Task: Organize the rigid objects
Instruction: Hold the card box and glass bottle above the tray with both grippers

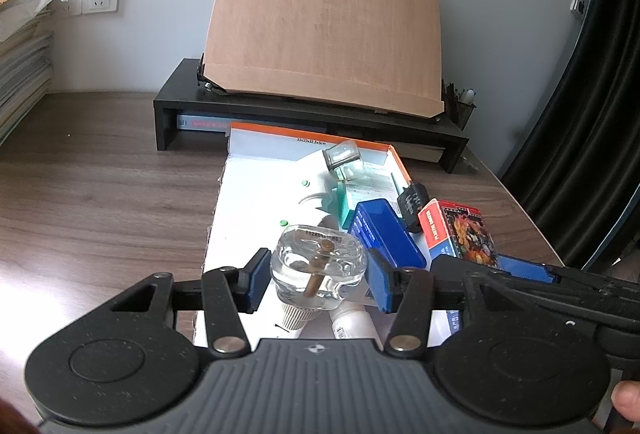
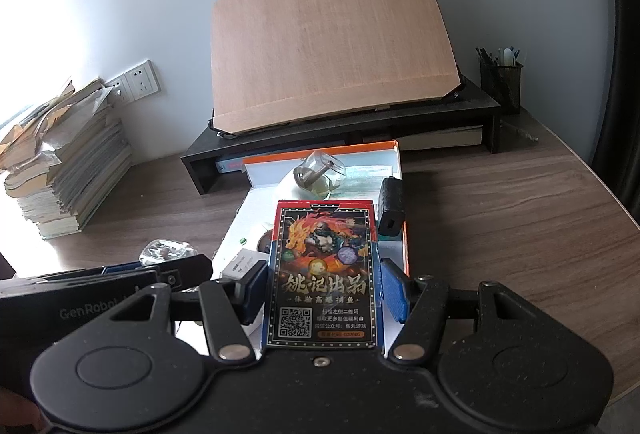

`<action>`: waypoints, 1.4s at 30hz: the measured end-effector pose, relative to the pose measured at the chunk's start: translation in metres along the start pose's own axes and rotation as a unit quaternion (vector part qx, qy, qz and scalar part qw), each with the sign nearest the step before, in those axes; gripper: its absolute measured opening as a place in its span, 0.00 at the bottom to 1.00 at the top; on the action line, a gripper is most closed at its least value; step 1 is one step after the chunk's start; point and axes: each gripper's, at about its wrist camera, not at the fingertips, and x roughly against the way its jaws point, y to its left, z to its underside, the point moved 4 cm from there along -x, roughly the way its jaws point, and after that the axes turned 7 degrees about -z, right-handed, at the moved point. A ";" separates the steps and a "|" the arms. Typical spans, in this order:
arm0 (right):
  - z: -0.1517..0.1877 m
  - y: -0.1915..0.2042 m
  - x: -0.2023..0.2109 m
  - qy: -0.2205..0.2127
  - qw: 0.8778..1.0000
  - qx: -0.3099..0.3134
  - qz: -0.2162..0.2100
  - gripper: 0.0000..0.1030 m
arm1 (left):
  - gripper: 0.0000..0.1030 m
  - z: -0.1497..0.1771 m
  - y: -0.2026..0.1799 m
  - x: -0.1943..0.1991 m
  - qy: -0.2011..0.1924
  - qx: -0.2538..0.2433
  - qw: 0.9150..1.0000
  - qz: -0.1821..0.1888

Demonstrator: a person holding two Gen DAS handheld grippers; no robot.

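Left wrist view: blue pads of the left gripper (image 1: 318, 280) clamp a clear glass bottle (image 1: 319, 266), held above the near end of the white tray-like box (image 1: 248, 202). Glass is rigid, smooth and breakable, so the hold on its flat sides suits it; slippage is the likely risk. Right wrist view: the right gripper (image 2: 320, 288) grips a card box (image 2: 323, 274) by its long edges, above the same box. It looks light and stiff, though hard squeezing could dent it.

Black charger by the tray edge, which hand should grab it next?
Probably right: black charger sits ahead of right gripper, once it drops the card box. Left gripper holds the glass bottle, farther off.
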 end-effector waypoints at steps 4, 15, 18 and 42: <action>0.000 -0.001 0.000 0.000 1.000 -0.001 0.000 0.69 | 0.50 0.000 0.000 -0.001 0.002 0.000 1.000 -0.001; 0.001 -0.001 0.000 0.001 1.000 -0.003 0.000 0.69 | 0.50 0.002 -0.001 -0.002 0.001 -0.001 1.000 0.000; 0.000 -0.001 0.000 0.001 1.000 -0.003 -0.001 0.69 | 0.50 0.003 -0.001 -0.001 -0.001 -0.001 1.000 0.001; 0.006 0.004 0.010 -0.005 1.000 -0.012 0.003 0.69 | 0.50 0.007 0.009 0.009 -0.003 0.006 1.000 -0.001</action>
